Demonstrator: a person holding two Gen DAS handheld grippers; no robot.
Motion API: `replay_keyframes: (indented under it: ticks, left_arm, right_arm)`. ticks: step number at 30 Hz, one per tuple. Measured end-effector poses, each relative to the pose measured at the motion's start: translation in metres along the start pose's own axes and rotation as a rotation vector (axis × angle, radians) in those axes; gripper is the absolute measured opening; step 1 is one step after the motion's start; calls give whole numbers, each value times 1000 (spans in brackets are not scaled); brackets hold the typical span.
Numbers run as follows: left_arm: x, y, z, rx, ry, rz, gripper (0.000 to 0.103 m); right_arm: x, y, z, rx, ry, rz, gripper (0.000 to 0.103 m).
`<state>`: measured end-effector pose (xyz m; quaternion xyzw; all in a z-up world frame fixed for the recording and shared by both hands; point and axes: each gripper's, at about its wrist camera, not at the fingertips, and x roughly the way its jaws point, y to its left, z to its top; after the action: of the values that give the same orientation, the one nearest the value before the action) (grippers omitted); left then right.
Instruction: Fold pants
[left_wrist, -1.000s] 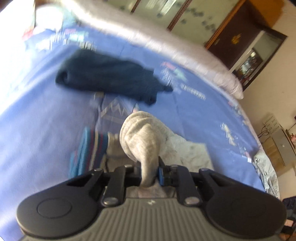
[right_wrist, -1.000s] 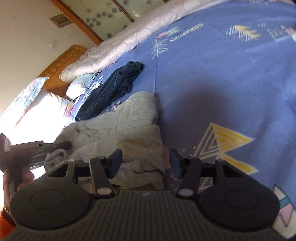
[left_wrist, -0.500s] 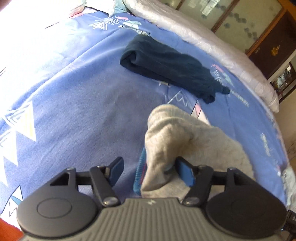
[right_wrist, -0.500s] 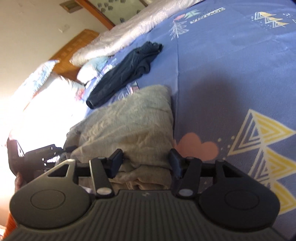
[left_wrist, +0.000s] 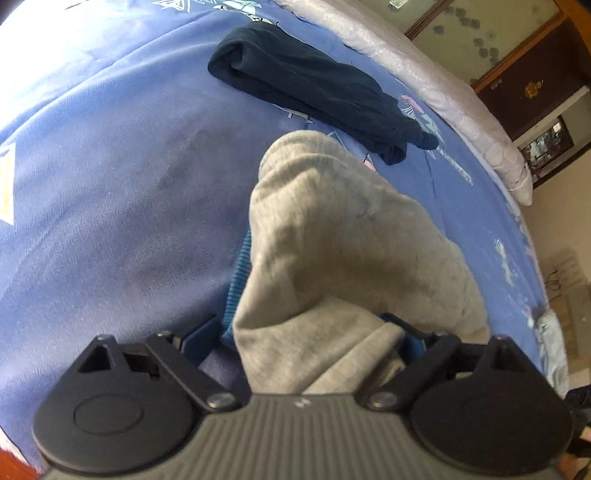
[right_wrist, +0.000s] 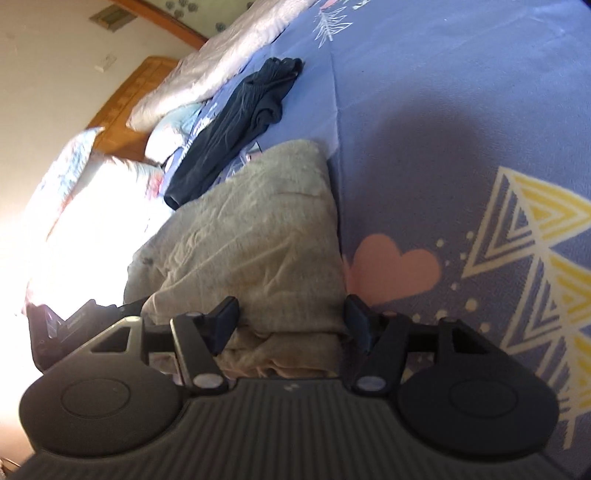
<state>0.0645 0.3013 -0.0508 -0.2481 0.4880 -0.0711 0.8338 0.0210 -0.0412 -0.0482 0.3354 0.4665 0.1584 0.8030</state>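
Both grippers, left gripper (left_wrist: 303, 336) and right gripper (right_wrist: 291, 317), gape around grey pants (right_wrist: 255, 236) on blue bedspread (right_wrist: 443, 110) (contact apparently loose).

- The pants (left_wrist: 332, 236) lie on the bed (left_wrist: 110, 221), bunched in a heap.
- The left gripper (left_wrist: 303, 336) sits at the heap's near end, jaws wide apart, cloth between them.
- The right gripper (right_wrist: 291, 321) is at another edge, jaws spread, straddling stacked layers.
- A second garment (left_wrist: 314, 88) lies on the bed beyond the pants, near but apart.
- A rolled quilt (left_wrist: 436, 92) lies behind that garment, along the far side.
- Pillows (right_wrist: 74, 177), it seems, sit at the headboard (right_wrist: 129, 96).
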Motion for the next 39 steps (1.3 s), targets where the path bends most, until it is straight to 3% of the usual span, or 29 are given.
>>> replay_keyframes:
  ticks: [5,7,9,14,16,20,25,27,29,33,35,39]
  left_arm:
    - [-2,-1,-1,12,-11,29,82]
    - [-2,-6,-2,42,-21,54,79]
    - [-3,-14,-5,73,-36,85,74]
    - [-26,-38,-10,140,-68,121,48]
    - [-35,-49,-15,165,-71,92,45]
    - [-30,-65,-35,204,-49,67,46]
    - [-8,-69,-51,271,-66,126,60]
    - [-5,-61,-50,229,-54,105,64]
    - [-9,-51,-48,180,-33,68,66]
    - [-23,-26,-39,58,-4,-68,67]
    - [-35,-15,-33,1,-41,-128,67]
    - [-57,-16,-12,2,-130,-129,71]
  right_arm:
    - [4,-5,1,3,29,-11,65]
    - [3,-6,1,2,32,-17,52]
    - [1,1,0,-25,37,-17,31]
    - [-29,41,1,-198,-48,3,25]
    - [-49,55,4,-271,-88,3,25]
    - [-79,63,-2,-369,-127,-41,25]
    - [-60,20,-25,-304,-34,-153,26]
    - [-40,-4,-33,-226,13,-181,32]
    - [-39,-14,-32,-145,1,-144,35]
    - [-54,-6,-20,-177,-30,-128,54]
    - [-65,-9,-15,-168,-85,-119,55]
    - [-75,-7,6,-180,-144,-139,56]
